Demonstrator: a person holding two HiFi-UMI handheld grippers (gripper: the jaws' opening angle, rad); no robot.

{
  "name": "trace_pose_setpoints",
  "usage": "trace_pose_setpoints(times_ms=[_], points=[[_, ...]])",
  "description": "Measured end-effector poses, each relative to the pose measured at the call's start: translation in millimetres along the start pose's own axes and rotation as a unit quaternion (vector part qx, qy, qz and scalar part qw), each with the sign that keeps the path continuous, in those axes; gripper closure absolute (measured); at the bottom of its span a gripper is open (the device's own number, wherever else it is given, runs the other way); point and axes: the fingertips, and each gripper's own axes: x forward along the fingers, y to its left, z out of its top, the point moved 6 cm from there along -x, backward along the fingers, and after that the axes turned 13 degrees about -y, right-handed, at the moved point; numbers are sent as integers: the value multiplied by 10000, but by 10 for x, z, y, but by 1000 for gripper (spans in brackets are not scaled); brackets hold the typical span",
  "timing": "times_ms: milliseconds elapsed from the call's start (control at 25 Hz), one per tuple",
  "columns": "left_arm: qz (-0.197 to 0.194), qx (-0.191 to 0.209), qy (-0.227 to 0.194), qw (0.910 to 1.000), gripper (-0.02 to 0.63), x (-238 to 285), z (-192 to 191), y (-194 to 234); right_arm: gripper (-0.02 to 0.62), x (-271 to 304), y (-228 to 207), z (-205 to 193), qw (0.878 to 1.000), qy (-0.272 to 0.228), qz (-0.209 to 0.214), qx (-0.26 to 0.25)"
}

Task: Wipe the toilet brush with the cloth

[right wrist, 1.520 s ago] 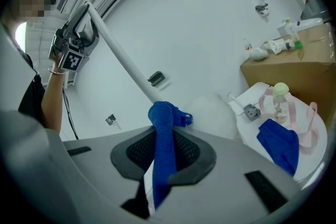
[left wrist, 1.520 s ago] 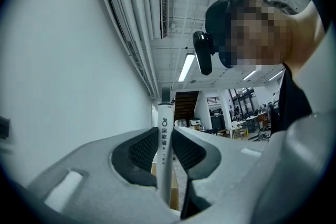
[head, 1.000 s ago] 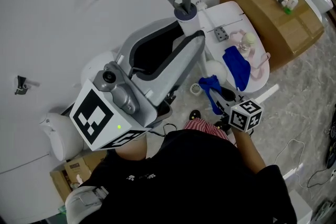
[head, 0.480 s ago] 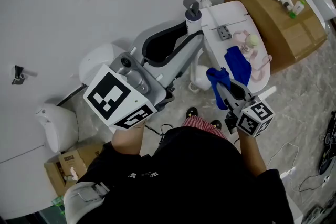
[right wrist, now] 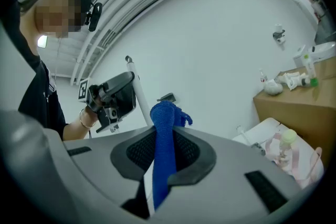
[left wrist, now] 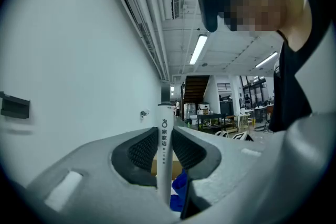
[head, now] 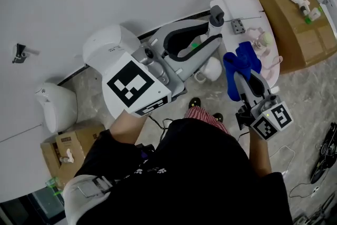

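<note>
Left gripper [left wrist: 165,139] clamps the white toilet brush handle [left wrist: 164,118]. Near that handle, right gripper [right wrist: 167,144] pinches the blue cloth [right wrist: 164,113]. Loosely bunched, the cloth could slip free during wiping.

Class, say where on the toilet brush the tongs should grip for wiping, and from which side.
Best grip the toilet brush high on its slim white handle, coming square across the shaft as the left tongs do. It is straight and narrow, so the ribbed pads clamp it.

place: lab or workshop hall, definitely not a home
ceiling: bare white ceiling pipes [left wrist: 142,13], long white strip lights [left wrist: 198,49]
background: dark open staircase [left wrist: 195,86], metal work tables [left wrist: 218,120]
floor: brown cardboard box [head: 287,13] against the wall
</note>
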Motion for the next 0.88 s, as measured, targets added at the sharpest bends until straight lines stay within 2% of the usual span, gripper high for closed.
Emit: trace_pose_setpoints(times_ms=[360, 880], points=[[25, 14, 236, 9997, 515, -148, -218, 40, 532, -1, 83, 258, 9994, -286, -7, -187], [85, 5, 589, 9982, 515, -385, -291, 64, 532, 52, 249, 365, 9986, -394, 184, -299]])
